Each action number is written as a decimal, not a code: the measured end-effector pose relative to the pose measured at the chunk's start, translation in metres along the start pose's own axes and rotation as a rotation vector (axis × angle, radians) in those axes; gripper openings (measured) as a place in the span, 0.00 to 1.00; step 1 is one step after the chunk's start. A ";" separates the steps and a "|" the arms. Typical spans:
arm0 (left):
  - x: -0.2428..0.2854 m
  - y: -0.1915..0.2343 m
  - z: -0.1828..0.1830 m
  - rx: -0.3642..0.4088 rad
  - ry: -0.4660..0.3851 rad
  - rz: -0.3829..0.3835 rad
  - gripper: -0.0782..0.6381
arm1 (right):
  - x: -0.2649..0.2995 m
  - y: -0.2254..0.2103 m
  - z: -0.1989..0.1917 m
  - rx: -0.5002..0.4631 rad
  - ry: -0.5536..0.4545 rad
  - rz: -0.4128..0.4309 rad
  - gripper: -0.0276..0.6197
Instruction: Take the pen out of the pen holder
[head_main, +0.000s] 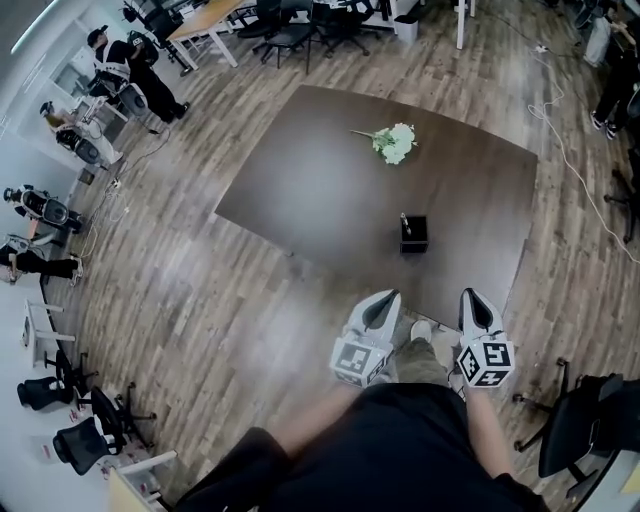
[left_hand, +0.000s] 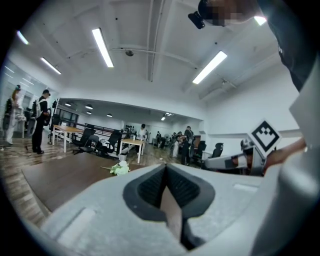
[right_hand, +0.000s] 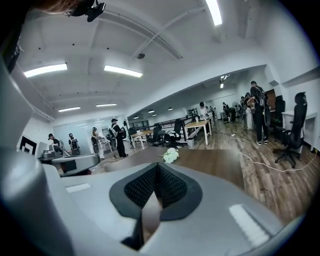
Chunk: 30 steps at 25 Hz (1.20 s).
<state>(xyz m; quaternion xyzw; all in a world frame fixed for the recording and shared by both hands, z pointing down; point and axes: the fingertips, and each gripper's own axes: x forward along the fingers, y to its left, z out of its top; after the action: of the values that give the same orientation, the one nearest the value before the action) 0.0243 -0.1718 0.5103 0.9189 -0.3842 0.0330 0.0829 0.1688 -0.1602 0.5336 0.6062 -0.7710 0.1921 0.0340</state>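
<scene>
One dark table fills the middle of the head view; we stand off its near edge. Short of that edge hang the left gripper and the right gripper, each with its jaws pressed together on nothing, as each gripper view confirms. Flowers lie toward the far edge. The holder, a small black box, stands upright close to the near edge, ahead of the grippers and well apart from them. The pen stands in it, its top showing at the holder's left side.

We judge the step in hand to be the approach, with no contact yet. The next move calls for one gripper to open, come over the holder, close on the pen's exposed top and lift; the other may need to steady the holder.

Only the head view shows holder and pen. Both gripper views show the flowers and people beyond the table, but not the holder, presumably hidden behind the gripper bodies.
</scene>
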 end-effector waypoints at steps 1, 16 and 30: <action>0.013 0.003 0.000 0.003 0.005 0.015 0.11 | 0.011 -0.010 0.002 0.002 0.010 0.018 0.05; 0.126 0.055 -0.011 -0.064 0.067 0.208 0.11 | 0.180 -0.063 -0.019 -0.097 0.218 0.320 0.12; 0.138 0.119 -0.039 -0.165 0.091 0.264 0.11 | 0.312 -0.019 -0.062 -0.227 0.385 0.439 0.18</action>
<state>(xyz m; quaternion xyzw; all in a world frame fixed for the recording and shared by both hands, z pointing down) 0.0367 -0.3433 0.5810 0.8480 -0.4991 0.0534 0.1704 0.0933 -0.4309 0.6844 0.3701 -0.8793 0.2190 0.2046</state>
